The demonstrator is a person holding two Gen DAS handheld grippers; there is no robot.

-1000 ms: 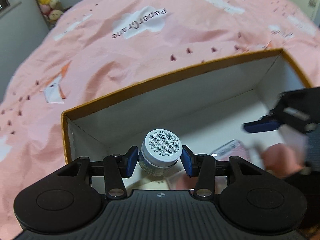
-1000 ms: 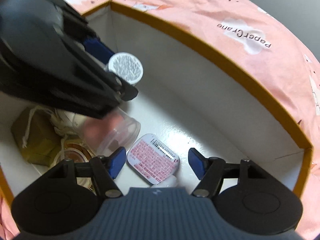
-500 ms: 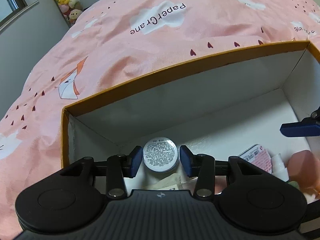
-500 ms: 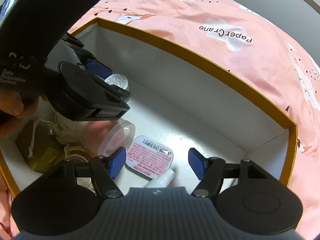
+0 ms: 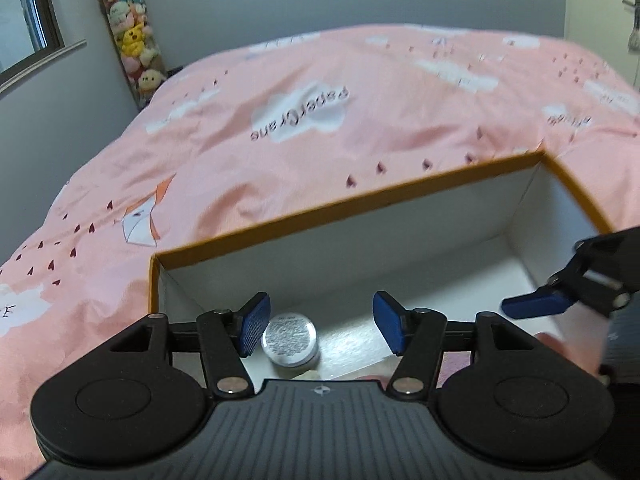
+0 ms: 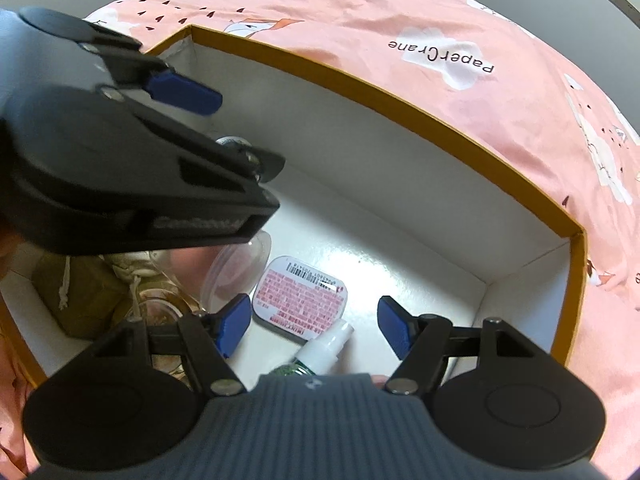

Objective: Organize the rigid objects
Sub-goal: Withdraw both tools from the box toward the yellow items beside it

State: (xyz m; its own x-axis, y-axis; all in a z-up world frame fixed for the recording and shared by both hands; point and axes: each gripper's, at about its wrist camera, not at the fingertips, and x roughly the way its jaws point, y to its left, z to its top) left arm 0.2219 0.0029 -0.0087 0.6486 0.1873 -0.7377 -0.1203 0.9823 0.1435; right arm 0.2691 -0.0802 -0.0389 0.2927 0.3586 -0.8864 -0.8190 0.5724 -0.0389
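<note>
A round silver tin [image 5: 291, 338] with a printed label rests on the white floor in the near left corner of the orange-rimmed box [image 5: 360, 196]. My left gripper [image 5: 322, 326] hovers above it with its jaws opening. The tin lies below, close to the left finger, and neither pad touches it. In the right wrist view my right gripper [image 6: 314, 326] stands open over a pink rectangular tin [image 6: 304, 300] and a white spray bottle [image 6: 324, 350], gripping neither. The left gripper's upper finger [image 6: 184, 90] fills the left of that view and hides most of the round tin.
The box [image 6: 400, 108] sits on a pink bedspread [image 5: 280, 128]. A clear plastic cup [image 6: 236, 268], an olive drawstring pouch [image 6: 76, 292] and a tape roll crowd its left end. One finger [image 5: 532, 306] of the right gripper reaches in from the right edge.
My left gripper has let go of the round tin, spread its jaws and lifted back. The tin now sits on the box floor. The right gripper has barely moved.
</note>
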